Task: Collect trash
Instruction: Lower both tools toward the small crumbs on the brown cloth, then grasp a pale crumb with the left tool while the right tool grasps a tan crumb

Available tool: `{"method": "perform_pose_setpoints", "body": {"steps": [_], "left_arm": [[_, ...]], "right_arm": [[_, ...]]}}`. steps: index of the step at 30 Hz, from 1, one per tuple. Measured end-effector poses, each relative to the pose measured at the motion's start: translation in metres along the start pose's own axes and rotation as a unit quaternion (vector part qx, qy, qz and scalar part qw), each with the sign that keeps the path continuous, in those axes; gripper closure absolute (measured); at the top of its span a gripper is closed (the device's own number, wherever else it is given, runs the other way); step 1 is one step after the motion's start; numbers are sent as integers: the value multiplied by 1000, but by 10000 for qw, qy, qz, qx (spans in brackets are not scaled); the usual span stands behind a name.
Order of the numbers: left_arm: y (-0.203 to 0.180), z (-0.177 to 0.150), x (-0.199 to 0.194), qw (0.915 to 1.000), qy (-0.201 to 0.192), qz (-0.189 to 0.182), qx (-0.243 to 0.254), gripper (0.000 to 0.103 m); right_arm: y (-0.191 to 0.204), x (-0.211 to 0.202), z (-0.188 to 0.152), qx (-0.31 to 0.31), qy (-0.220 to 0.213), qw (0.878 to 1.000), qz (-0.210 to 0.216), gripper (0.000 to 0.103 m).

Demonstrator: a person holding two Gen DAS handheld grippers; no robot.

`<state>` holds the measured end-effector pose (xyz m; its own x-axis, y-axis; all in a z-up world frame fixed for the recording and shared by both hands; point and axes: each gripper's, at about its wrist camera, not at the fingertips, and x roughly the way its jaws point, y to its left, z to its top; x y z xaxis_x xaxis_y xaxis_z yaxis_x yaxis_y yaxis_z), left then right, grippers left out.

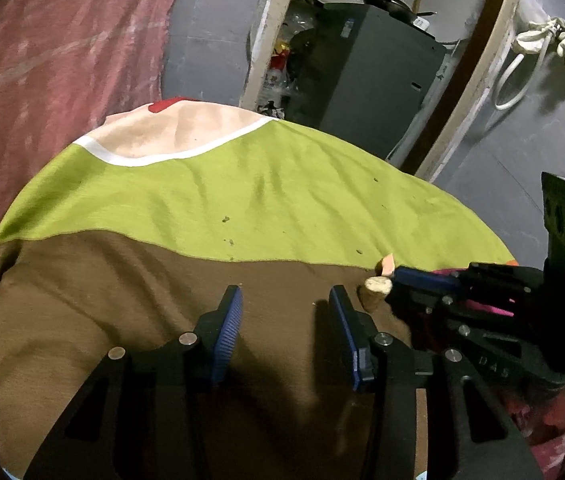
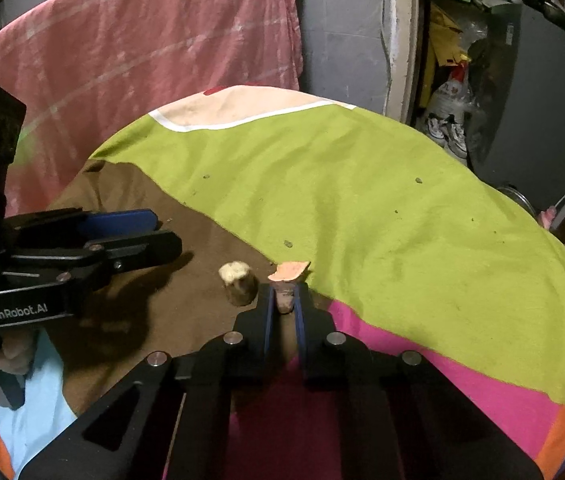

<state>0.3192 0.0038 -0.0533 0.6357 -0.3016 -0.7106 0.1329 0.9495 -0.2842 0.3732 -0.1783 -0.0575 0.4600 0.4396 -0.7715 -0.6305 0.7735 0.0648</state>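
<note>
A small scrap with an orange cut face [image 2: 288,272] stands on the brown part of the cloth, and my right gripper [image 2: 285,290] is shut on its brownish lower part. Just left of it a pale stubby scrap [image 2: 238,284] stands free on the cloth. In the left wrist view the same pale stub [image 1: 376,290] and orange scrap [image 1: 387,264] sit at the tip of the right gripper [image 1: 398,274]. My left gripper [image 1: 284,292] is open over bare brown cloth, left of the stub, with nothing between its fingers. From the right wrist view the left gripper [image 2: 166,232] lies at the left.
The multi-coloured cloth [image 2: 362,200] has several small crumbs [image 2: 288,244] on its green band. A pink blanket [image 2: 142,48] hangs behind. At the right a doorway shows a grey cabinet [image 2: 542,100], shoes [image 2: 446,132] and bags. A hand [image 2: 10,356] holds the left gripper.
</note>
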Motion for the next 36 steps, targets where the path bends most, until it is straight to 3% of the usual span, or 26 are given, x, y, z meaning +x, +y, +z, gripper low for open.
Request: {"method": "perform_pose_setpoints", "body": {"steps": [15,21,24,27,29,33,36], "left_arm": [[-26,3,15,9973,239,-444,525,64],[-33,12,28,9975,325,-280,563,64],[-36,15,35,9974,381,-179,591,80],[-35,14,35,9972,365,-236,612,88],[-34,12,33,9973,326,-208,626,88],[-35,10,33,9980,287,-170,541,88],[-34,9,30,9989,215,-118,400,88]], "right_arm": [[-29,-8,-5,277,-101,9991,-304,95],[-36,-8,-6,452,-136,9987,-194,95],[-36,-9,-6,450,-161,9987,-180,94],[-36,-8,-7,463,-151,9987,-166,94],[-37,-8,-7,469,-130,9987,-159,93],[-37,-4,-2,546,-89,9984,-149,81],[-37,0,1,556,-48,9983,-173,80]]}}
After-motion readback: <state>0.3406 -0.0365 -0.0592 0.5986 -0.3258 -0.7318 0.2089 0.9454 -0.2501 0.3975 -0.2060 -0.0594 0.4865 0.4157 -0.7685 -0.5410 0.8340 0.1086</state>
